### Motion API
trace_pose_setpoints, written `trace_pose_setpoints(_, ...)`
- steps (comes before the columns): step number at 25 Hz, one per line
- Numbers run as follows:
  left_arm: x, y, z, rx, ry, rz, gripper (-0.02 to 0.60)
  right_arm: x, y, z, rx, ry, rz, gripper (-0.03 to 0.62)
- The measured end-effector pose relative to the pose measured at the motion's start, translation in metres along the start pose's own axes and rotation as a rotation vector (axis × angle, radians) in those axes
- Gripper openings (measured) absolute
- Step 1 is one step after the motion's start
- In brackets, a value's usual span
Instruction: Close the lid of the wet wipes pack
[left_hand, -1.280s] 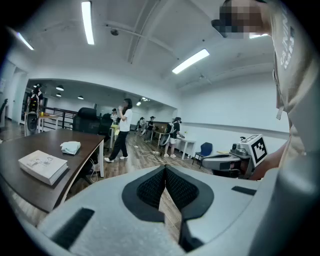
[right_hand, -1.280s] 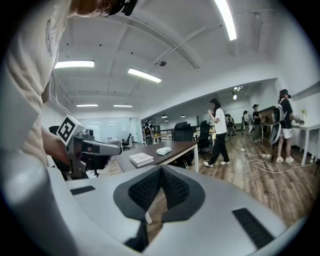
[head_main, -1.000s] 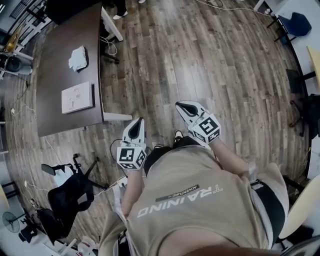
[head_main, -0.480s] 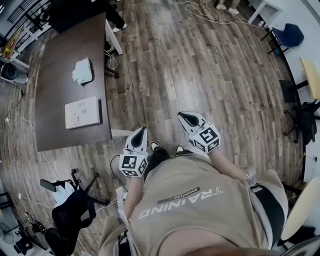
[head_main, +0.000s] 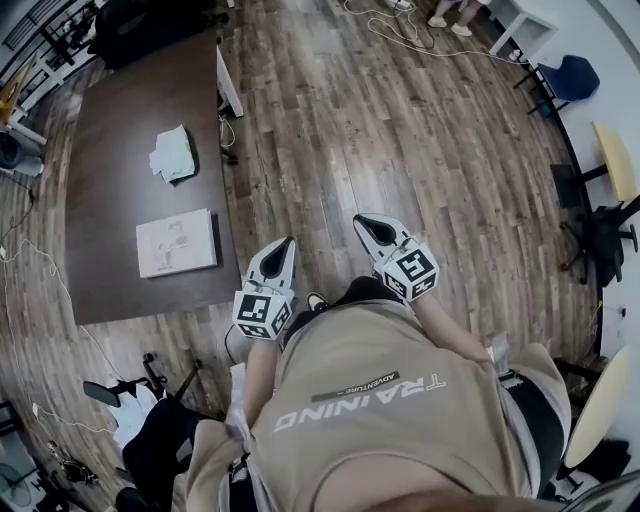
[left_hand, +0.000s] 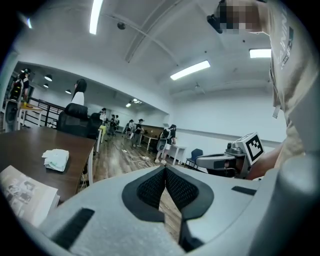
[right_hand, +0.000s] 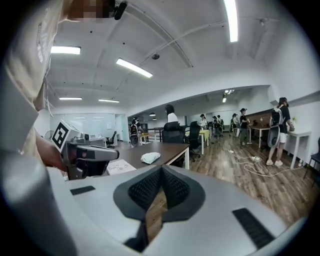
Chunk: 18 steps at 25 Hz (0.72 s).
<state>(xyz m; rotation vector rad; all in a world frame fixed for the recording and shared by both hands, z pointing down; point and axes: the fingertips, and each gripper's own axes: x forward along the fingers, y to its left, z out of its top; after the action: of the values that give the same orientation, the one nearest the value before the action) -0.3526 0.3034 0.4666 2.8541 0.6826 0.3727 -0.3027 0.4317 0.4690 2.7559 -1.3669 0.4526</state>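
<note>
A white, crumpled-looking wet wipes pack (head_main: 172, 153) lies on the dark brown table (head_main: 110, 130), far from both grippers. It also shows small in the left gripper view (left_hand: 56, 159) and the right gripper view (right_hand: 150, 157); its lid is too small to make out. My left gripper (head_main: 285, 243) is held in front of the person's body over the wooden floor, just off the table's near corner. Its jaws are shut on nothing (left_hand: 164, 170). To its right, my right gripper (head_main: 362, 222) is also shut and empty (right_hand: 160, 170).
A flat printed booklet (head_main: 176, 242) lies on the table nearer the grippers. Black office chairs (head_main: 140, 30) stand at the table's far end and by the person's left. Cables (head_main: 400, 25) trail on the floor ahead. People stand at desks in the distance (right_hand: 240, 122).
The table, pack and booklet have shifted right and down in the head view as the person came closer. Both grippers stay shut in front of the body.
</note>
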Motion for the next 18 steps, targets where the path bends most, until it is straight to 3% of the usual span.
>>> trace_pose_setpoints(10, 0.031, 0.065, -0.001, -0.081, 0.006, 0.03, 0.005, 0.056, -0.025, 0.003, 0.037, 0.05, -0.003, 0.014)
trace_pose_setpoints(18, 0.095, 0.116, 0.032, -0.065, 0.03, 0.106, 0.005, 0.136, -0.086, 0.015, 0.068, 0.043, 0.074, 0.014)
